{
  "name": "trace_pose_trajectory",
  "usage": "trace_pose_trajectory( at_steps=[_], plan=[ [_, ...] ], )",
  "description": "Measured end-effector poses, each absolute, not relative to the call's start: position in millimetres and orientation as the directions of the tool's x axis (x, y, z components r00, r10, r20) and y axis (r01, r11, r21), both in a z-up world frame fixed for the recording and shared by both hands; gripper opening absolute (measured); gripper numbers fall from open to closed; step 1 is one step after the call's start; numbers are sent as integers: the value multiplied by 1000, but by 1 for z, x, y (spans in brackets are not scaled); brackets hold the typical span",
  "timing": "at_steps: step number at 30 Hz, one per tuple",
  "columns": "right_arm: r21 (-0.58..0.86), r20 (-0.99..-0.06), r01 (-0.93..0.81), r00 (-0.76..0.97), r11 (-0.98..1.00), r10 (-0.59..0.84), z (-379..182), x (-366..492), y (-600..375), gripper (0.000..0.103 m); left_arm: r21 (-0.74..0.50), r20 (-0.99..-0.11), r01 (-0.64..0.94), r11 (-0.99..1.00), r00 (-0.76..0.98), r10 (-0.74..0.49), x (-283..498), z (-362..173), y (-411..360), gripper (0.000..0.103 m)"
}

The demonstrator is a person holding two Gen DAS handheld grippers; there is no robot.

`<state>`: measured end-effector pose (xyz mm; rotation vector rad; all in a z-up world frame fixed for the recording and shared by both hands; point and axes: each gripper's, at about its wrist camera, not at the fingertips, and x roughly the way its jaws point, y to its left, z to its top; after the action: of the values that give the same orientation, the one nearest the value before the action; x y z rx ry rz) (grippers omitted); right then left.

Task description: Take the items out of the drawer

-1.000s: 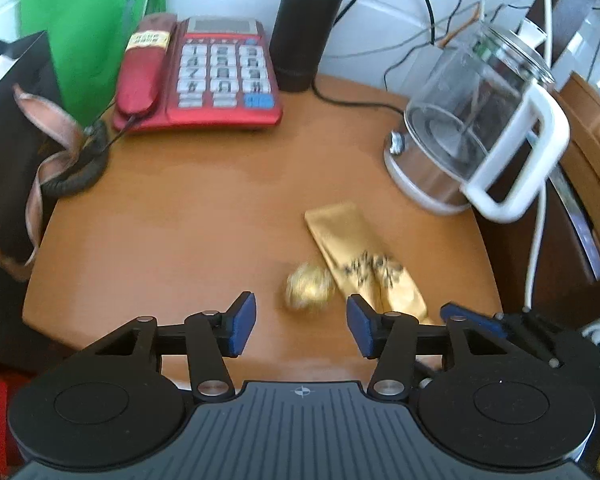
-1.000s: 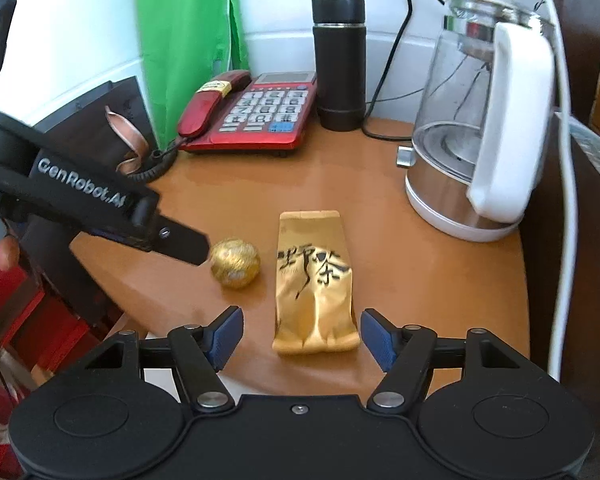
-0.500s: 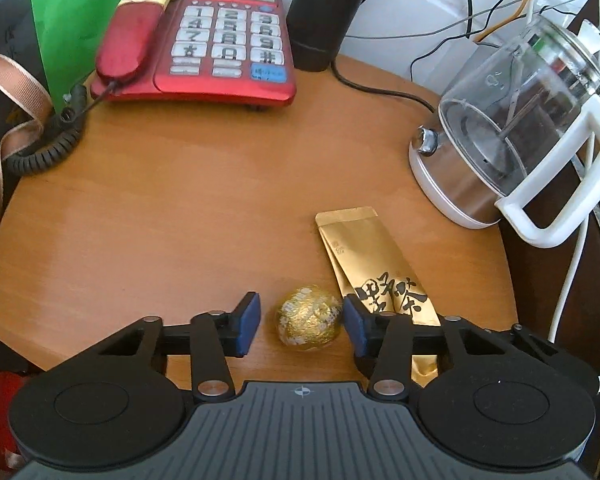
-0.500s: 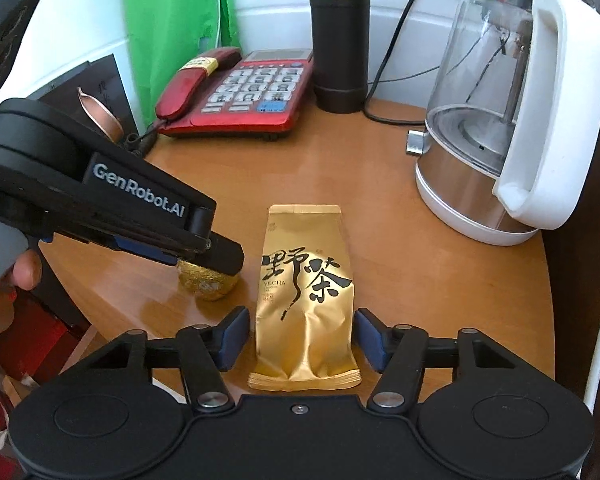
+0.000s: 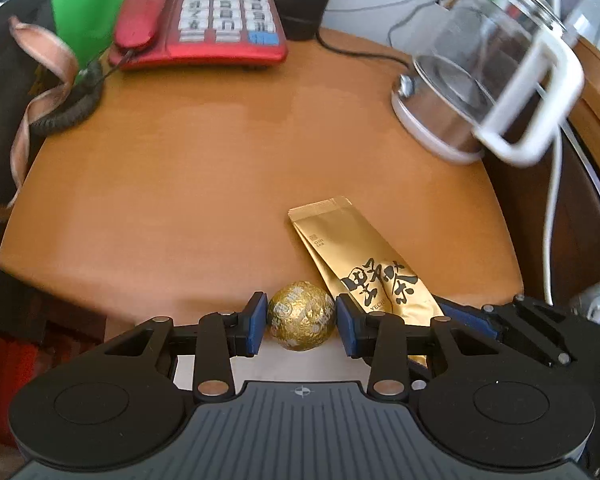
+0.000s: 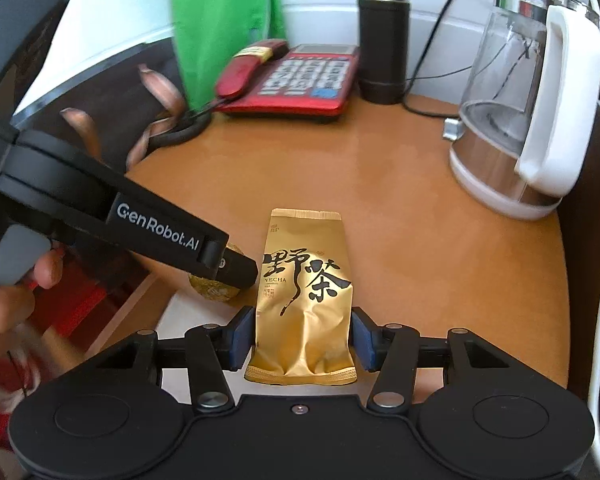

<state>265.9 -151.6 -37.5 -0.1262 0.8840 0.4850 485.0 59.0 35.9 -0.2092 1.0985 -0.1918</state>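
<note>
a small ball wrapped in crinkled gold foil (image 5: 301,321) with faint printed marks sits at the near edge of the orange-brown tabletop. just beside it on its right lies a flat gold foil tea packet (image 6: 304,298), lengthways, with its sealed top end pointing away and its crumpled bottom end nearest. bold black brush characters and the small word "yecha" are printed on its face. the lower half of the pouch is creased and slightly puffed. ball and pouch lie close together.
</note>
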Motion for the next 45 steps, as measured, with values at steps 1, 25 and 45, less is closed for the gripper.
trace_pose_trajectory(
  at_steps=[1, 25, 45],
  plan=[
    [93, -772, -468, 524, 879, 361, -39, 258, -150, 48, -259, -861, 54, 964, 440, -255, 477, 35, 60, 39],
    [184, -783, -320, 523, 929, 336, -68, 199, -158, 56, -229, -900, -21, 973, 385, -203, 415, -3, 72, 45],
    [191, -753, -188, 601, 963, 267, -68, 125, -176, 60, -164, -874, 28, 986, 460, -159, 353, 15, 55, 47]
  ],
)
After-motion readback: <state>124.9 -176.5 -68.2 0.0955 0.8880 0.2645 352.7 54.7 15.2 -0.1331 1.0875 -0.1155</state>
